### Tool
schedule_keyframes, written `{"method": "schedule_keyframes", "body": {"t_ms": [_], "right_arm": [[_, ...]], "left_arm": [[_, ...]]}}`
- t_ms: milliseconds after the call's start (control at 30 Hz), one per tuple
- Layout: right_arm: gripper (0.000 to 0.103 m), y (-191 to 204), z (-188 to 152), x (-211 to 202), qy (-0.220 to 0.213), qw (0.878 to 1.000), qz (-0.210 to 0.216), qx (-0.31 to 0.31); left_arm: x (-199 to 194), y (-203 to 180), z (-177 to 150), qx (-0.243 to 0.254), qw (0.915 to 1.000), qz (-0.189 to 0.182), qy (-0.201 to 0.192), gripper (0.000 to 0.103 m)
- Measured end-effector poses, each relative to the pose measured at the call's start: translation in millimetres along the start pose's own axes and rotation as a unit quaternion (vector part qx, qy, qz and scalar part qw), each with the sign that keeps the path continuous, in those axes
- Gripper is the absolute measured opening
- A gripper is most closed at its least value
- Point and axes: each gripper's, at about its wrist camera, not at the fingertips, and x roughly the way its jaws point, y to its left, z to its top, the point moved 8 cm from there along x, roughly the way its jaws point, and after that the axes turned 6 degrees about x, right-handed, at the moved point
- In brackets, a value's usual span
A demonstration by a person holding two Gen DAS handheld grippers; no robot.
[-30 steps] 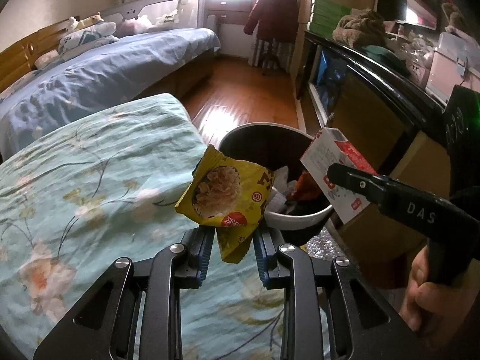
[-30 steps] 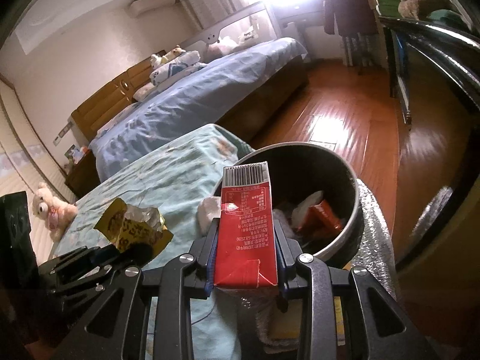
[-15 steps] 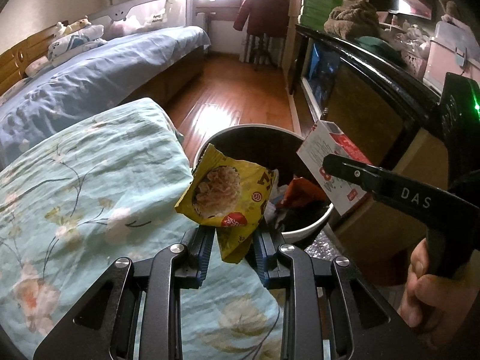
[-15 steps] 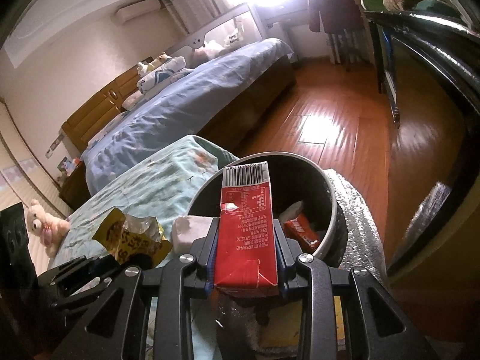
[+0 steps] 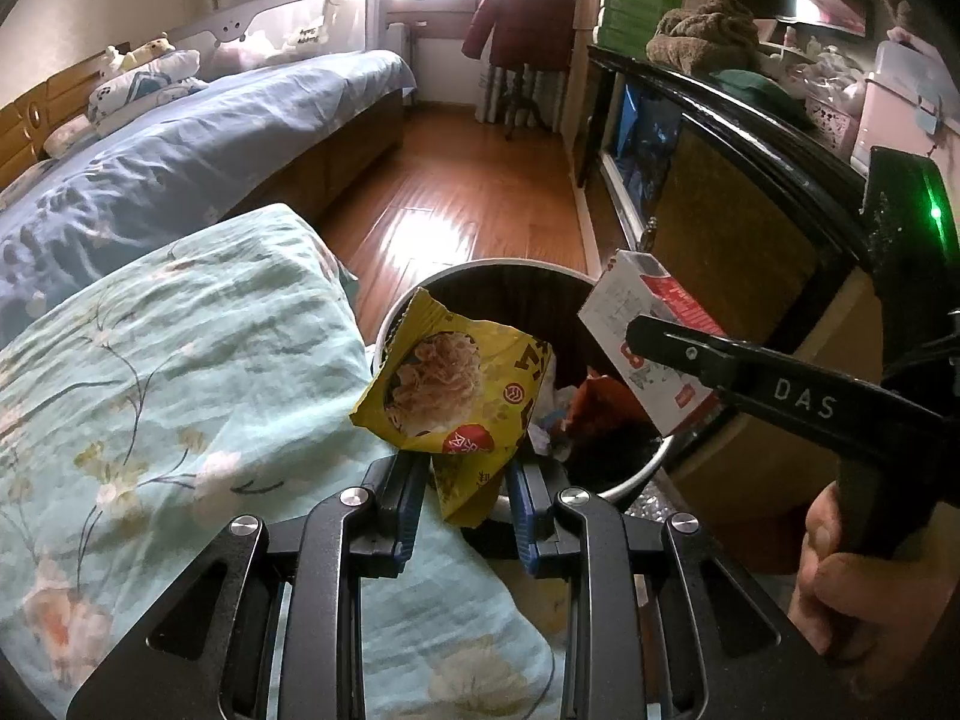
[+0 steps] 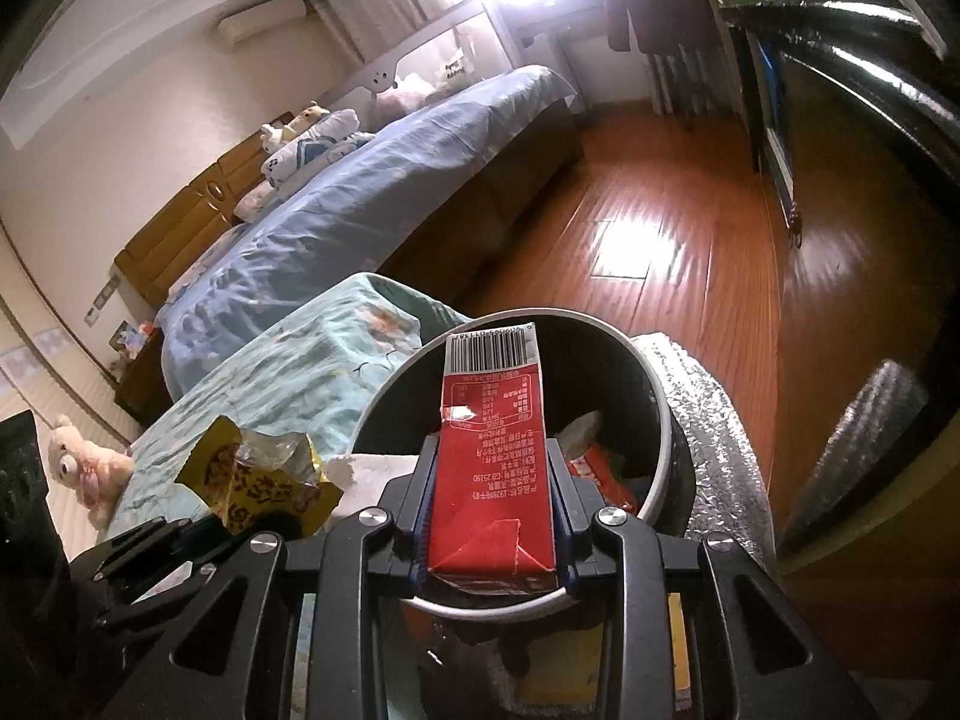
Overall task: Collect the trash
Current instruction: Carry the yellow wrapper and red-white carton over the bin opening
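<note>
1. Closer now to the trash bin [image 5: 636,474] than a second ago, both grippers; bin mouth larger and nearer centre in each view, red carton [image 6: 495,462] now overlapping the opening rather than the near rim.
2. Left gripper [image 5: 468,498]: jaws clamped on the yellow snack wrapper [image 5: 453,396], held up at the bin's near-left rim, beside the floral quilt [image 5: 168,360].
3. Right gripper [image 6: 492,516]: jaws clamped on the red carton, upright, above the bin's near edge.
4. Already in the bin: white paper and an orange-red wrapper. Both held pieces not yet released; judged late in the carry, drop still to come.
5. Seen only from the left wrist: carton's white side face, the person's right hand [image 5: 864,588] on the handle.
6. Seen only from the right wrist: barcode end of the carton, wrapper's crumpled foil opening, silver foil mat [image 6: 714,420] beyond the bin.
</note>
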Motion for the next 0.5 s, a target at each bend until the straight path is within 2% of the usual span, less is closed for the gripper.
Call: {"method": "schedule_keyframes", "body": {"t_ms": [500], "right_arm": [[0.031,-0.3,6.7,7.7,0.005,1.0,-0.005,-0.002]], "left_arm": [[11.1,-1.2,16.1,0.002,1.0,-0.001,0.002,0.024]]}}
